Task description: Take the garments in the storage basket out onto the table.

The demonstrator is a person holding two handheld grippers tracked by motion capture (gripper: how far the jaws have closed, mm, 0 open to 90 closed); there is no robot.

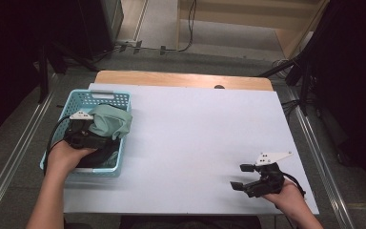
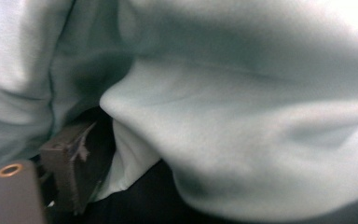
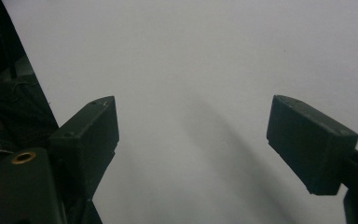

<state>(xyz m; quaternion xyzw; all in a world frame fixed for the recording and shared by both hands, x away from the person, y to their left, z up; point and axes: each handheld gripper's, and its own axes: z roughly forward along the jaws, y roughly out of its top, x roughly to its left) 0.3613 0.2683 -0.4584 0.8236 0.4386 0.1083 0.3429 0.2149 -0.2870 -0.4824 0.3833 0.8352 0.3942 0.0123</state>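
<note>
Pale green cloth [image 1: 108, 121] lies bunched in the light blue plastic basket [image 1: 78, 99] at the table's left edge, heaped toward the basket's far right corner with a fold draped over the right rim. Under it, at the near end of the basket, lies something dark that I cannot make out. My left gripper [image 1: 86, 128] is down inside the basket against the cloth's near left side, my left hand [image 1: 66, 155] behind it at the basket's near rim. In the left gripper view the green fabric [image 2: 242, 116] crowds right up over me; one black pad [image 2: 72, 161] shows at the lower left with cloth lying against it, the other is covered, so I cannot tell whether my jaws grip the fabric or stand loose around it.

The white table top [image 1: 195, 143] runs bare across the middle. At its near right corner my right gripper [image 1: 240, 177] rests low in my right hand [image 1: 286, 193], pointing left, well apart from the basket. Its jaws stand wide apart with nothing between them, only table surface [image 3: 191, 60] beyond the pads [image 3: 310, 140].
</note>
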